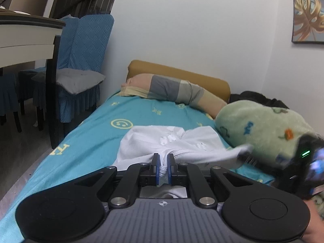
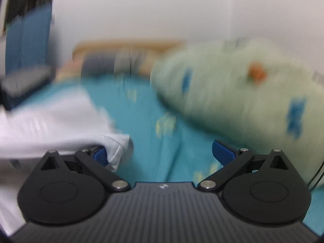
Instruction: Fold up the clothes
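The white garment (image 1: 162,141) lies on the bed (image 1: 97,133), on its teal sheet, at the near end, with the green fleece blanket (image 1: 261,127) bundled just to its right and a pillow (image 1: 174,91) at the far end. The left gripper (image 1: 163,165) is closed on a stitched edge of the garment, the fabric bunched between its blue pads. The right gripper (image 2: 160,154) stands wide open; a hemmed corner of the garment drapes over its left finger but nothing is pinched. That view is blurred. The garment looks rumpled and part-gathered rather than squared, with no clean crease visible, so folding seems at an early stage: one edge is lifted, and the actual folds and smoothing appear yet to be made.
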`<state>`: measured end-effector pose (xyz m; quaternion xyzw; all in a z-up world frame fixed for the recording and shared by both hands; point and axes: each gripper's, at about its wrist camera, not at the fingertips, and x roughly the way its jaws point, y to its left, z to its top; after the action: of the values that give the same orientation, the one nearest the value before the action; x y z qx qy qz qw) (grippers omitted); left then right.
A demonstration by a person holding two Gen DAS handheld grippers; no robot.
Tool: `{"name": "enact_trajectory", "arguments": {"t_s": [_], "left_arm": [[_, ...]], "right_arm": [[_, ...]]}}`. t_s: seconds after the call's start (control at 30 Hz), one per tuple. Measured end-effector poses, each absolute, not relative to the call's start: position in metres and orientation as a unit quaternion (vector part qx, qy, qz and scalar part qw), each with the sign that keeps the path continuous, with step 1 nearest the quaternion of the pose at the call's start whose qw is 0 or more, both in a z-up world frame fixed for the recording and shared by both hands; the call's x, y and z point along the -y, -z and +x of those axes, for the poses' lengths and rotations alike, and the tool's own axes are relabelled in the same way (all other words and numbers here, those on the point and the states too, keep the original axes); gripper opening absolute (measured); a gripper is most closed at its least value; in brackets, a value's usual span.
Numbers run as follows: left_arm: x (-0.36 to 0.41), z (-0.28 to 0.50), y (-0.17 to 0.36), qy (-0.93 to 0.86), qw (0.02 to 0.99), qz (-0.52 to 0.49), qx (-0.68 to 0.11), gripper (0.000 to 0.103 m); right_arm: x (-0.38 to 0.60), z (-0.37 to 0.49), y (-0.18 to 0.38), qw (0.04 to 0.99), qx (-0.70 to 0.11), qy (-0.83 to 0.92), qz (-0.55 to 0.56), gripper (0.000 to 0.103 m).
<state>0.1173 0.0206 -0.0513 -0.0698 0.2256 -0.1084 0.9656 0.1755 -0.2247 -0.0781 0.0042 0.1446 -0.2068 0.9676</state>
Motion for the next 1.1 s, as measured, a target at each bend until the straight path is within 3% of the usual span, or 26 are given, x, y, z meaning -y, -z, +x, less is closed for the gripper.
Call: {"name": "enact_trajectory", "arguments": {"t_s": [0.17, 0.37, 0.57, 0.73, 0.83, 0.93, 1.03, 1.1], "left_arm": [[-0.03, 0.104, 0.032, 0.115, 0.972, -0.1, -0.179, 0.008], [-0.032, 0.065, -0.007, 0.136, 0.978, -0.105, -0.121, 0.008], [-0.04, 0.024, -0.031, 0.139, 0.979, -0.108, -0.105, 0.008], [-0.052, 0.024, -0.027, 0.117, 0.976, -0.116, -0.142, 0.008], [-0.053, 0.031, -0.022, 0.108, 0.975, -0.114, -0.158, 0.008], [-0.053, 0.037, -0.017, 0.101, 0.975, -0.108, -0.164, 0.008], [-0.053, 0.043, -0.012, 0.094, 0.975, -0.106, -0.172, 0.008], [-0.054, 0.049, -0.008, 0.086, 0.974, -0.104, -0.182, 0.008]], "right_arm": [[0.214, 0.135, 0.024, 0.977, 0.012, 0.21, -0.034, 0.103], [0.213, 0.092, -0.012, 0.97, 0.056, 0.232, -0.036, 0.103], [0.218, 0.04, -0.036, 0.98, 0.018, 0.198, 0.024, 0.103], [0.217, 0.043, -0.01, 0.984, -0.095, 0.14, 0.06, 0.101], [0.217, 0.062, 0.013, 0.979, -0.164, 0.102, 0.065, 0.072], [0.216, 0.077, 0.025, 0.975, -0.197, 0.091, 0.049, 0.062], [0.212, 0.087, 0.035, 0.971, -0.224, 0.079, 0.033, 0.042], [0.212, 0.088, 0.033, 0.971, -0.226, 0.063, 0.042, 0.018]]}}
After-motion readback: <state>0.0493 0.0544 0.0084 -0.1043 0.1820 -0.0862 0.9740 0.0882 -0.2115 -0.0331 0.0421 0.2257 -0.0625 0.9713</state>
